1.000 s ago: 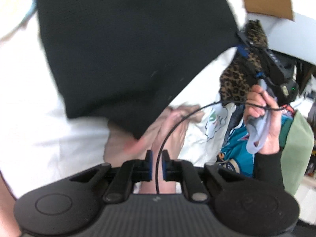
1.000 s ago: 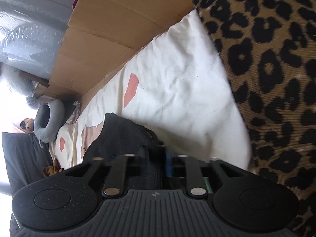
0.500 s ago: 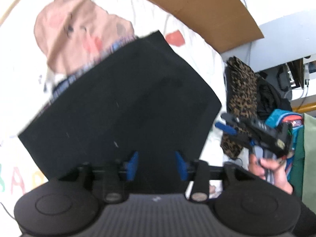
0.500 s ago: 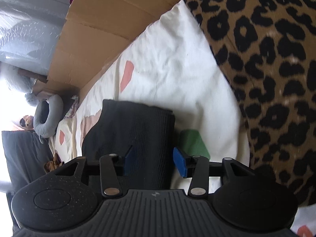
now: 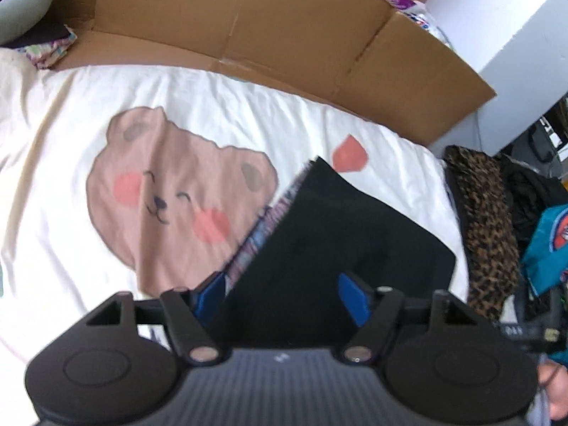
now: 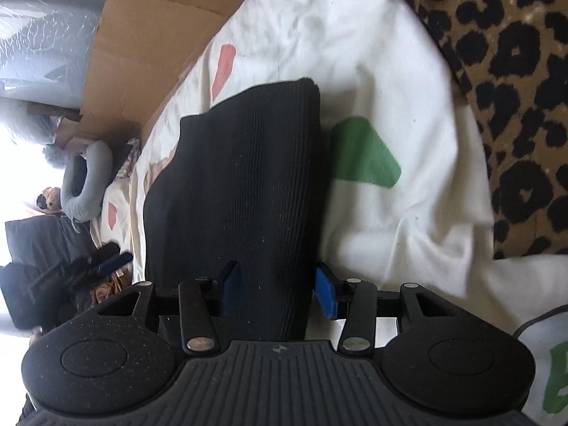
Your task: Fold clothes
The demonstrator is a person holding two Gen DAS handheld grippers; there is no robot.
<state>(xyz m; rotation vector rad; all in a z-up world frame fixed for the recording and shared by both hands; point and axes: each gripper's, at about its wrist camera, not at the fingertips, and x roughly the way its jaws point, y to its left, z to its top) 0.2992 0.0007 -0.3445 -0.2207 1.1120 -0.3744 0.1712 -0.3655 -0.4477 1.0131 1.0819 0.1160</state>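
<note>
left wrist view: a folded black garment (image 5: 340, 248) lies flat on the bed (image 5: 53, 213), towards its right edge.
the ribbed knit sits as a neat rectangular block with a rounded folded edge, a striped layer peeking out along one side, on the white bear-print sheet, near the leopard-print fabric (image 6: 514, 71) piled at the bed's edge. the left tool (image 5: 284, 294) and right tool (image 6: 277, 291) both hover just over it with jaws spread wide, gripping nothing, which suits a fold laid down to rest. cardboard (image 5: 248, 28) lines the far edge.
</note>
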